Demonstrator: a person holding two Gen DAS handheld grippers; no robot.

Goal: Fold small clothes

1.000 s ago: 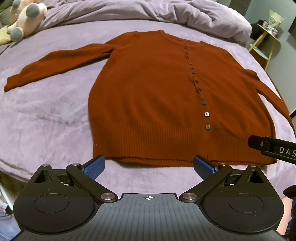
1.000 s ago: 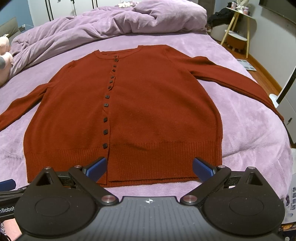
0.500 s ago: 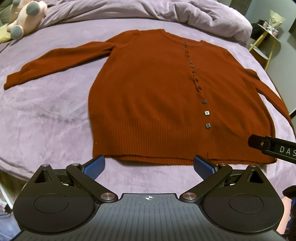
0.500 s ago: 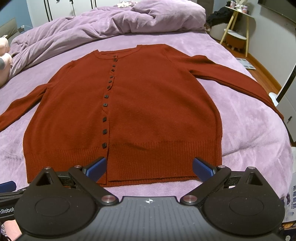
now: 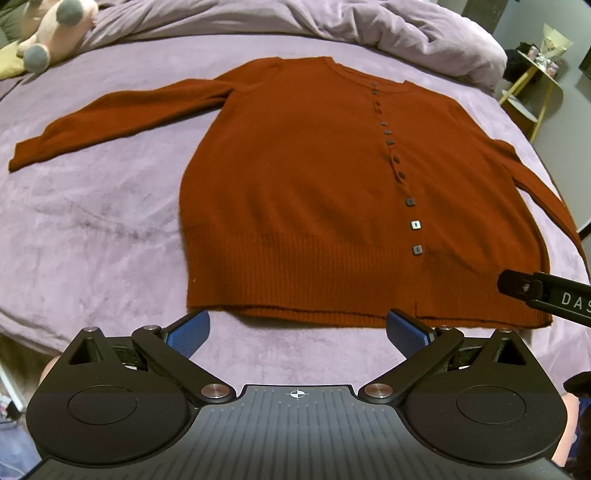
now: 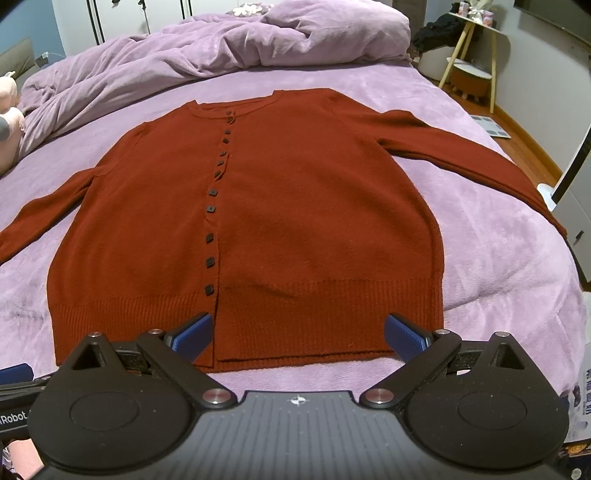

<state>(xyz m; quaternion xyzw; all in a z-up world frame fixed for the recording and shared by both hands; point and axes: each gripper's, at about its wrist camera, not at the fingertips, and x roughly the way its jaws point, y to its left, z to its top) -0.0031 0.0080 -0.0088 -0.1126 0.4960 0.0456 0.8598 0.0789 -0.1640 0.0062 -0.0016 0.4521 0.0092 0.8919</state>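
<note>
A rust-red buttoned cardigan (image 5: 314, 192) (image 6: 295, 206) lies flat and face up on the purple bed, both sleeves spread outward, hem toward me. My left gripper (image 5: 297, 330) hovers open just short of the hem's left half, nothing between its blue pads. My right gripper (image 6: 298, 332) is open too, over the hem's right half beside the button line. The right gripper's black finger (image 5: 543, 295) shows at the right edge of the left wrist view.
The purple bed cover (image 5: 92, 229) stretches around the cardigan. A bunched duvet (image 6: 192, 55) lies at the head of the bed. A pink plush toy (image 5: 51, 33) sits at the far left. A small side table (image 6: 476, 48) stands on the floor to the right.
The left wrist view has shifted slightly, the cardigan sitting a little higher and to the right. The right gripper has barely moved. Both grippers stay open.
</note>
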